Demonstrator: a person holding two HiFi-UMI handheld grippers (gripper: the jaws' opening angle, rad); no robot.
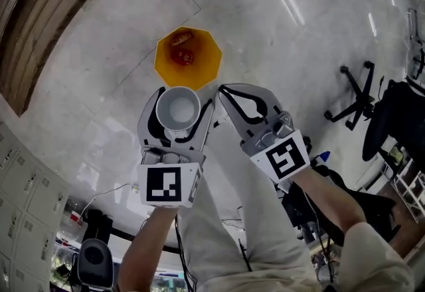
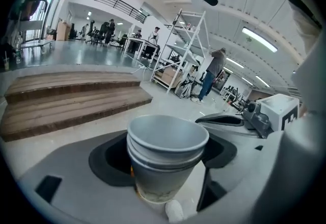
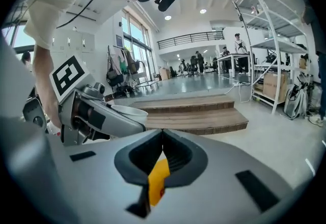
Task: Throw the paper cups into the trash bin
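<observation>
My left tongs [image 1: 179, 103] were pinching a stack of paper cups [image 2: 166, 164] by the sides, jaws set wide around it. The stack stood upright between them, mouth up. There looked to be three cups nested one in another, their rolled rims stepped closely one above the next. They were plain greyish white, empty inside, and the outermost one showed a brownish stain around its base. I held the stack in the air above the pale glossy floor [image 1: 292, 25].

From the head view, the round open mouth of the cups sat just short of the trash bin [image 1: 199, 70]. The bin was an orange, eight-sided container standing on the floor, with some reddish-orange rubbish lying at its bottom.

My right tongs [image 3: 162, 135] were pressed together with nothing between them, their tips meeting in a thin line. They hung just beside the left tongs, at about the same height. Through the gap under their joined jaws a sliver of the bin's orange showed.

Wooden steps [image 2: 71, 96] ran across behind the cups in the left gripper view.
</observation>
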